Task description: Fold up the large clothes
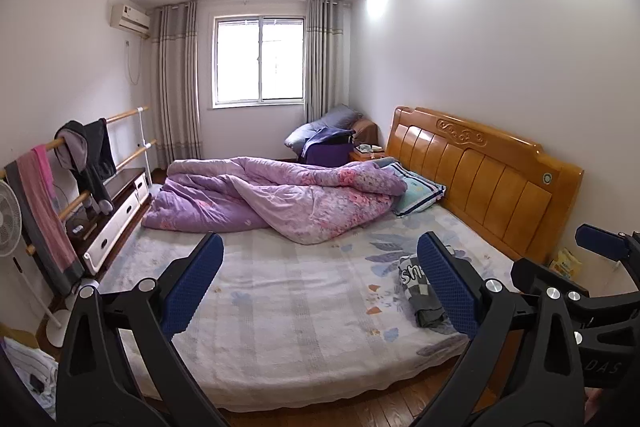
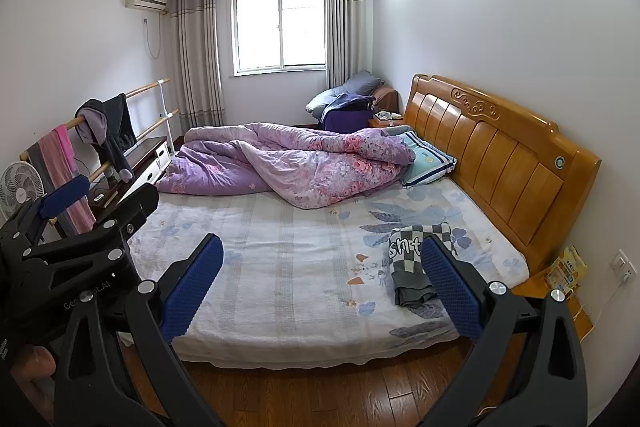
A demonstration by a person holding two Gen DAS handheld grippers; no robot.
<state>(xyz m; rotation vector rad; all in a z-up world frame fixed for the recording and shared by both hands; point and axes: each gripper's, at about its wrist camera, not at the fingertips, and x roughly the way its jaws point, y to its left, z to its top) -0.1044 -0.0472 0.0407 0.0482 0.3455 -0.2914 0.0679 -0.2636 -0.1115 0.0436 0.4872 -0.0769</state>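
Note:
A folded grey and white checked garment (image 1: 418,287) with black letters lies on the bed's right side near the headboard; it also shows in the right wrist view (image 2: 414,267). My left gripper (image 1: 320,283) is open and empty, held above the bed's near edge. My right gripper (image 2: 322,285) is open and empty too, over the near edge. In the left wrist view the right gripper's body (image 1: 576,291) shows at the right. In the right wrist view the left gripper's body (image 2: 80,227) shows at the left.
A crumpled purple floral quilt (image 2: 288,163) covers the far half of the bed (image 2: 280,267). A pillow (image 2: 428,159) lies by the wooden headboard (image 2: 500,155). A clothes rack (image 2: 104,131), fan (image 2: 16,191) and low cabinet (image 2: 144,163) stand left. Wooden floor (image 2: 320,395) lies below.

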